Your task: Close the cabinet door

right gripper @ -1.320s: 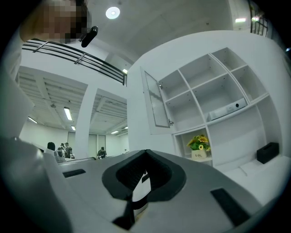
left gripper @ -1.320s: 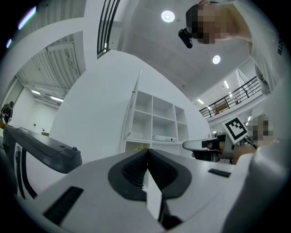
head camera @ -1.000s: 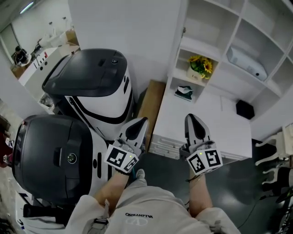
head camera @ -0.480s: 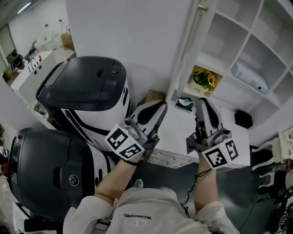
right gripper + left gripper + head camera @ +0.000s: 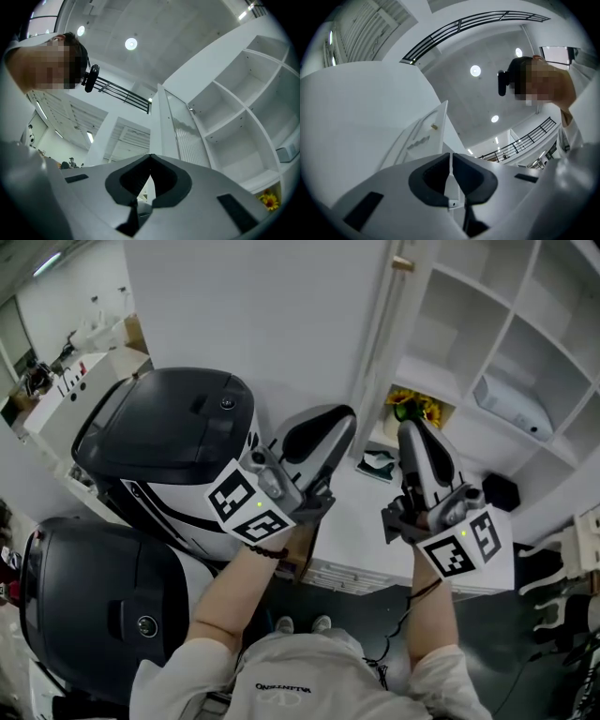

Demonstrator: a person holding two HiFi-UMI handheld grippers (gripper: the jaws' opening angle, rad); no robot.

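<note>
The cabinet door (image 5: 378, 348) stands open at the left side of the white shelf unit (image 5: 511, 329), seen nearly edge-on, with a small knob (image 5: 402, 263) near its upper end. Both claws are raised in front of it and neither touches it. The left claw (image 5: 339, 418) has its jaws pressed together with nothing between them, and the right claw (image 5: 410, 427), just beside it, is closed and empty in the same way. Left of the left claw, close under the door's foot, a large white machine with a black lid (image 5: 173, 423) crowds the space, and a second black-topped machine (image 5: 89, 592) stands nearer the person. In the open compartments behind the claws are sunflowers (image 5: 419, 407), a dark green thing (image 5: 377, 465) one shelf lower, and a pale oblong device (image 5: 511, 395) further right. Below them a white worktop (image 5: 361, 521) carries a small black box (image 5: 502, 491) near the right claw's marker cube.
</note>
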